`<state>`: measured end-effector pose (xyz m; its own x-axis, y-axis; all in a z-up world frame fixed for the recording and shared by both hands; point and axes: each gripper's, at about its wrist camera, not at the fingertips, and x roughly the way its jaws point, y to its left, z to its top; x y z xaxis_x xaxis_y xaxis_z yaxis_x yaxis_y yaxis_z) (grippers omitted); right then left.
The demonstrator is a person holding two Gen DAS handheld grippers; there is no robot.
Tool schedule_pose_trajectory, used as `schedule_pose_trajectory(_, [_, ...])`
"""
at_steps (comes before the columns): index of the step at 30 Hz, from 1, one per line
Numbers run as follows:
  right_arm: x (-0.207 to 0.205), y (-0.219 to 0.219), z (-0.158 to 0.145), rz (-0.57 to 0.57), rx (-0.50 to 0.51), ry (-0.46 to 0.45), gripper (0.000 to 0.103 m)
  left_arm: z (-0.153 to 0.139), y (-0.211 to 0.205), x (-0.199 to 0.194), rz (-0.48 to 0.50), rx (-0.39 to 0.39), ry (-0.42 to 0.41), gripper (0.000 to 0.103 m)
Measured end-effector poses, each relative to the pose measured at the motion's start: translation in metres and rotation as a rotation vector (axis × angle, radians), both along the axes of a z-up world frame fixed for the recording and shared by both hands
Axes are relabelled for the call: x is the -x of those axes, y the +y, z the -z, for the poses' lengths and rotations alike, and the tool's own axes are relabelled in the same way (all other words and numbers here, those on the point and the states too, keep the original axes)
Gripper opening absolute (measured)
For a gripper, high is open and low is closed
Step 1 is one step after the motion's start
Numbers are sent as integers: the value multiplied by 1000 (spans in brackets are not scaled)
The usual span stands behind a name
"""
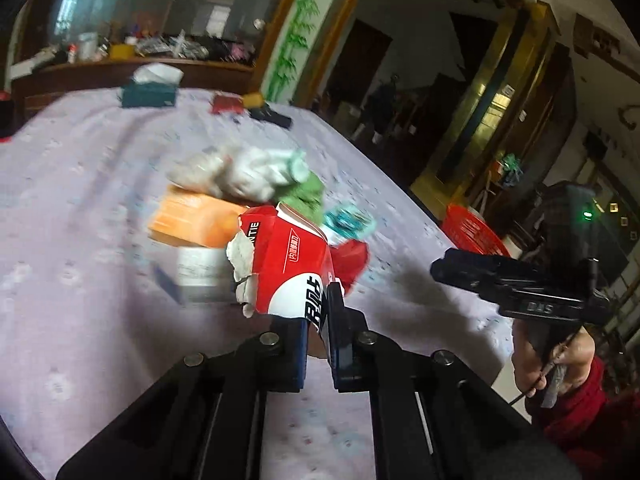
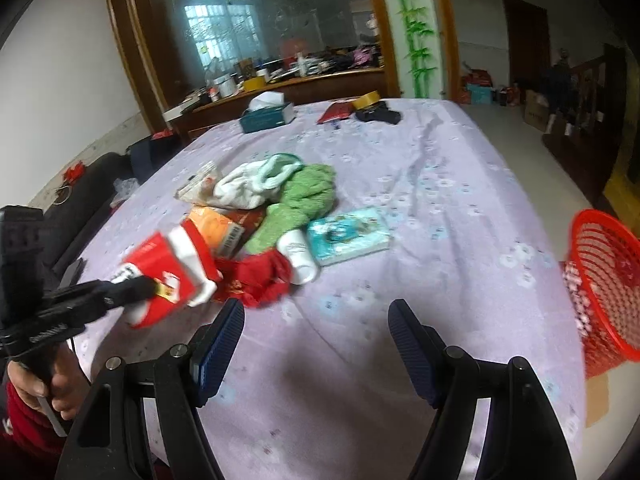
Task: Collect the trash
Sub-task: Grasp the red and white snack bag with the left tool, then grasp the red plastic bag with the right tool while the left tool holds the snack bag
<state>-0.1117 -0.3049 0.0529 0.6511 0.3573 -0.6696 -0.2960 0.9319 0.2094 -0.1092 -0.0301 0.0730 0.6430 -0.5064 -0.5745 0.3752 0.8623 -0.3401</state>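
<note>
Left gripper [image 1: 318, 320]: fingers pressed onto a torn red carton [image 1: 288, 276], pinching its lower edge, carton raised clear of the purple cloth [image 1: 80, 240], probably for carrying to the bin. Just beyond those fingers: the trash pile, with an orange box [image 1: 192, 220], white rag [image 1: 256, 172], green cloth [image 1: 304, 192]. Right gripper [image 2: 316, 332]: fingers spread wide, nothing between, hovering above bare cloth, perhaps waiting for the next piece. Far to the right of its fingers: a red basket [image 2: 604, 280], tilted at the table edge.
</note>
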Motion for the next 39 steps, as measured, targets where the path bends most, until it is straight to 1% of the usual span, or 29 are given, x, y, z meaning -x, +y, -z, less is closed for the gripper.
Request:
schedule_pose_trajectory(1, [-4,3,2,-7,-9,8,79,-1,3,1,-11,-4,-8,8])
schedule_pose_trajectory(4, [-24,14,10,-32,-77,72,78,-1,12,2,-45,-22,-19,8])
schedule_pose_trajectory(6, [-33,21,14,-45,-90,83,75,1,16,0,-51,-27,-19,8])
schedule_pose_trajectory(9, [-51,34,24,-43,-64,91,65,2,19,-2,-56,-26,-22,8])
schedule_pose_trajectory(11, [-62,38,33,-36,-58,122,45,1,20,-2,-61,-31,-30,8])
schedule_pose_trajectory(13, [-65,41,38,-48,-75,138,34,0,20,-2,-59,-33,-37,8])
schedule_pose_trajectory(15, [-60,45,36,-49,-51,106,27,0,19,-1,-58,-38,-42,8])
schedule_pose_trajectory(16, [-59,47,35,-53,-46,99,17,0,17,1,-58,-44,-45,8])
schedule_pose_trajectory(18, [-50,47,31,-59,-52,77,15,0,13,2,-57,-59,-53,8])
schedule_pose_trajectory(22, [-28,40,18,-25,-16,-4,14,0,3,2,-40,-64,-61,8])
schedule_pose_trajectory(25, [-17,28,9,5,-21,-31,14,-1,-5,2,-23,-64,-63,8])
schedule_pose_trajectory(33, [0,-5,-5,74,-37,-70,14,-4,-31,-1,28,-71,-64,8])
schedule_pose_trajectory(39, [9,-23,-10,112,-54,-82,14,-8,-48,-4,61,-66,-69,8])
